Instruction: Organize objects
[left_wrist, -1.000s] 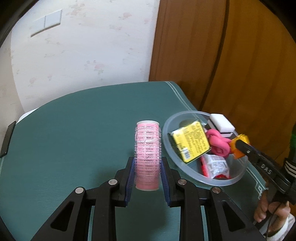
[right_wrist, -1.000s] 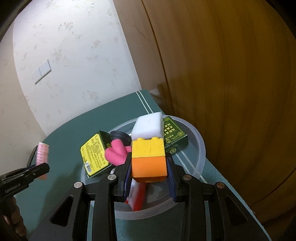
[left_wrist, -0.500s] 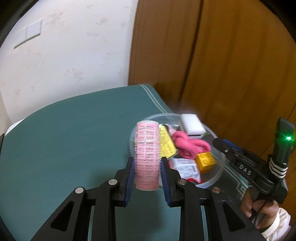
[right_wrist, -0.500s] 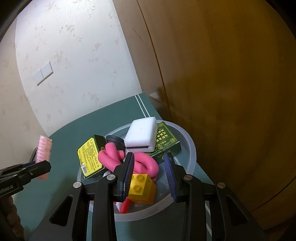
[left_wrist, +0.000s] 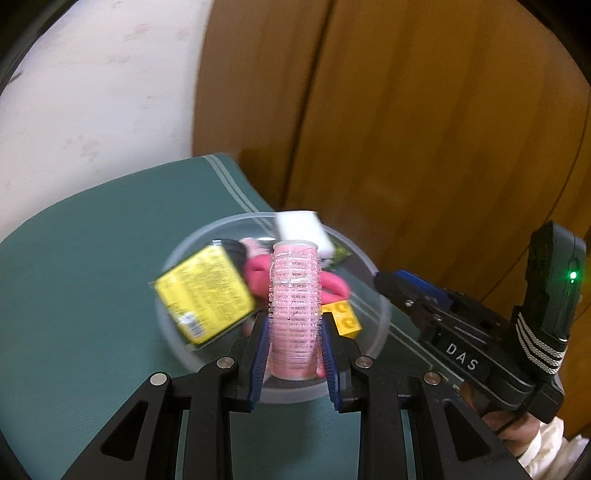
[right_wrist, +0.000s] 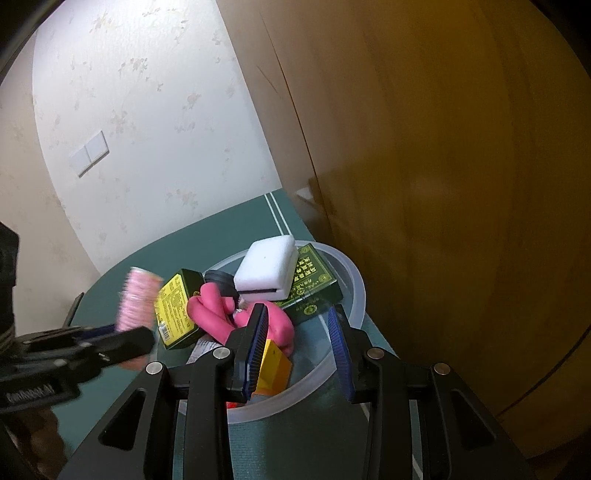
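Observation:
My left gripper (left_wrist: 294, 328) is shut on a pink hair roller (left_wrist: 294, 306) and holds it upright over the near part of a clear plastic bowl (left_wrist: 184, 354). The roller also shows in the right wrist view (right_wrist: 136, 301). The bowl (right_wrist: 351, 273) holds a yellow box (left_wrist: 205, 295), a pink looped tube (right_wrist: 214, 314), a white sponge (right_wrist: 266, 269), a green box (right_wrist: 310, 284) and a yellow and orange brick (right_wrist: 275, 369). My right gripper (right_wrist: 299, 343) is open and empty above the bowl's near rim, beside the brick.
The bowl stands near the right corner of a green table (left_wrist: 74, 295). A wooden door (right_wrist: 461, 184) is close behind and to the right. A papered wall (right_wrist: 129, 110) with a switch plate is at the back left.
My right gripper let go of the brick, which now lies in the bowl, and drew back a little. My left gripper carried the roller right, from the bare table to over the bowl.

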